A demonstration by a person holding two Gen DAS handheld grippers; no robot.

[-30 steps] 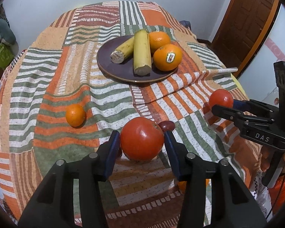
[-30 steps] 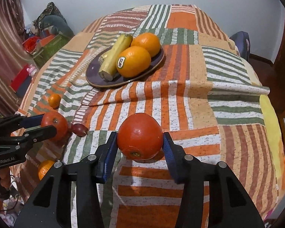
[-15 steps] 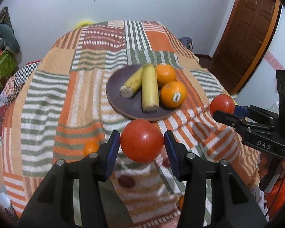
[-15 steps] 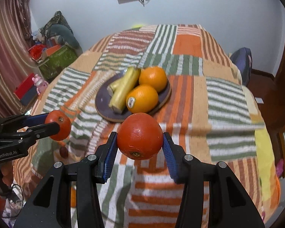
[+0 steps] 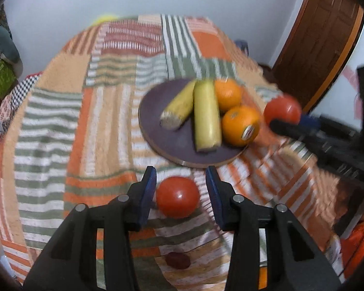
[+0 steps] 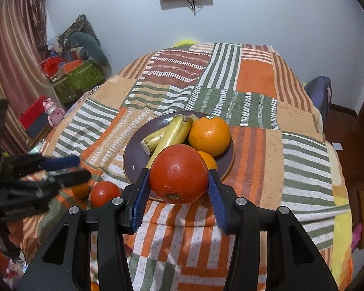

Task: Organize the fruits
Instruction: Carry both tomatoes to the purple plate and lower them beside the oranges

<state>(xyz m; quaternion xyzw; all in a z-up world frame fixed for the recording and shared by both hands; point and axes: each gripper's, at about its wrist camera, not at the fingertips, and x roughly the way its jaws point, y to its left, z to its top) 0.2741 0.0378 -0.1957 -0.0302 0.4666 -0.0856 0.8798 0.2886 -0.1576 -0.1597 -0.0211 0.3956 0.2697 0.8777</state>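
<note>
Right gripper: my jaws are partly open and clamped on a large tomato. The blue pads press on its left and right sides.
Large tomato, place: in the air in my right gripper, in front of the near rim of the plate.
Left gripper: my jaws are closing on nothing. The pads touch no fruit.
Small tomato: from the left wrist it shows in the gap between my jaws. From the right wrist it sits past the tips, seemingly on the blanket of the bed, just short of the plate.
Plate contents: two oranges and two yellow stalks fill the middle and right. Its left part is bare.
Doing the step well: I judge the job is to set the large tomato on the bare left part. I should carry it over the rim, lower it until it rests, and only then open, or it could roll off or knock an orange.
Left side next: reopen wide, straddle the small tomato and grip across its middle.
Large tomato, pointing: its stem scar faces down and toward my camera. It is nearly round, so it has no real long axis.
Small tomato, pointing: round. I cannot tell where its stem faces.
</note>
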